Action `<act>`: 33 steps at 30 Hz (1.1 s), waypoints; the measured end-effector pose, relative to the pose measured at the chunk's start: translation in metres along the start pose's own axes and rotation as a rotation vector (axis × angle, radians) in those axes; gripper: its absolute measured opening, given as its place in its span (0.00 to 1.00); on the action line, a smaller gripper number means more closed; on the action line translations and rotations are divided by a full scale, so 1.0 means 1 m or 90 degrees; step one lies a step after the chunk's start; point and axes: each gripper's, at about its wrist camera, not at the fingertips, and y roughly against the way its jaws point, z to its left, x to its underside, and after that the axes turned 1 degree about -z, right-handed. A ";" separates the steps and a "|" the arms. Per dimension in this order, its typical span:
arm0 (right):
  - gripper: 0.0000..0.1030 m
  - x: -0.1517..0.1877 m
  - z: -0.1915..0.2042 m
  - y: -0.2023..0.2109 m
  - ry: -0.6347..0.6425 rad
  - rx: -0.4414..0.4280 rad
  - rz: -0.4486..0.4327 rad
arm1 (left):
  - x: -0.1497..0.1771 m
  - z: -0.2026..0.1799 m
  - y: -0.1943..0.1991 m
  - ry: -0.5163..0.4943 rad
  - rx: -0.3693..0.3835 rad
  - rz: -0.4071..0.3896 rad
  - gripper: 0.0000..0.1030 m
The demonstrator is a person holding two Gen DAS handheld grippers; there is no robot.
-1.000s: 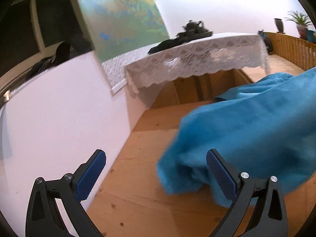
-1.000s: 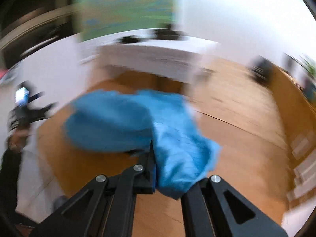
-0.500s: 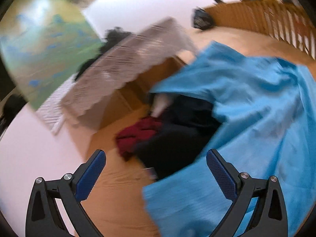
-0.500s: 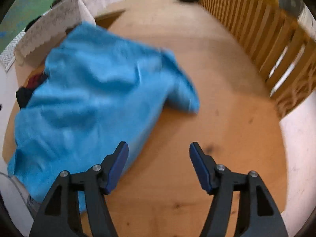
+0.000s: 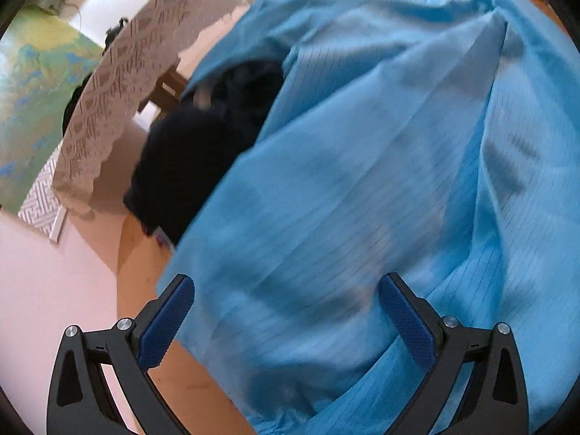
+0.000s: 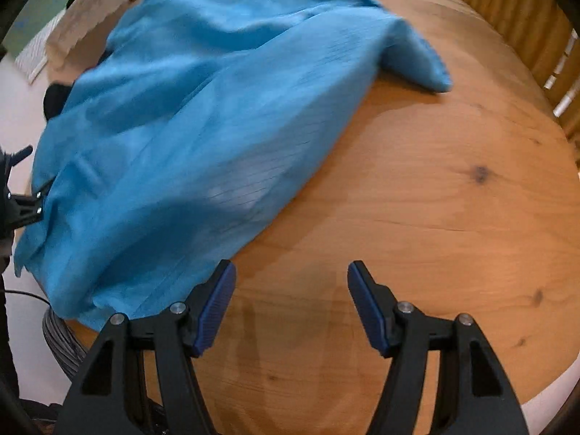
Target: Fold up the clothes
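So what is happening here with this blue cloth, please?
A person with a hand-held gripper in each hand is folding clothes. A blue garment lies spread, still wrinkled, on a wooden table, partly covering dark clothes. Both the left gripper and the right gripper are open and hold nothing; no fold is visible yet.

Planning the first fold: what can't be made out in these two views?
- Blue garment: collar and sleeves unreadable, motion-blurred in both views; its left part is cut off by the right-wrist frame.
- Dark clothes: mostly buried under the garment in the left-wrist view; kind unclear.
- Wooden table: surface beneath the garment hidden.
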 end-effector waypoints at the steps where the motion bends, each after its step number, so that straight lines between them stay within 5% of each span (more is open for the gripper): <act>1: 0.62 -0.002 0.006 -0.003 0.004 -0.004 -0.003 | 0.004 0.002 -0.004 0.005 -0.001 0.010 1.00; 10: 0.62 -0.020 0.064 -0.025 0.044 -0.039 -0.034 | 0.021 0.005 -0.002 0.021 0.012 0.017 1.00; 12: 0.45 -0.022 0.072 -0.025 0.053 -0.077 -0.067 | 0.023 0.002 -0.001 0.017 0.017 0.022 1.00; 13: 0.09 -0.022 0.074 -0.026 0.053 -0.093 -0.067 | 0.024 0.001 -0.001 0.016 0.019 0.024 1.00; 16: 0.04 -0.018 0.062 -0.014 0.023 -0.145 -0.071 | 0.032 -0.007 0.009 0.000 0.041 0.029 0.99; 19: 0.03 0.004 0.046 0.016 0.024 -0.129 -0.084 | 0.034 -0.013 0.026 -0.018 0.055 0.021 0.99; 26: 0.03 0.014 -0.001 0.062 0.003 0.012 -0.119 | -0.013 -0.012 0.071 -0.047 0.022 -0.068 0.99; 29: 0.03 0.007 -0.054 0.074 -0.049 0.092 -0.126 | -0.033 -0.009 0.078 -0.046 0.026 -0.082 0.99; 33: 0.05 -0.004 -0.133 0.093 -0.142 0.368 -0.086 | -0.057 -0.016 0.084 -0.067 0.041 -0.101 1.00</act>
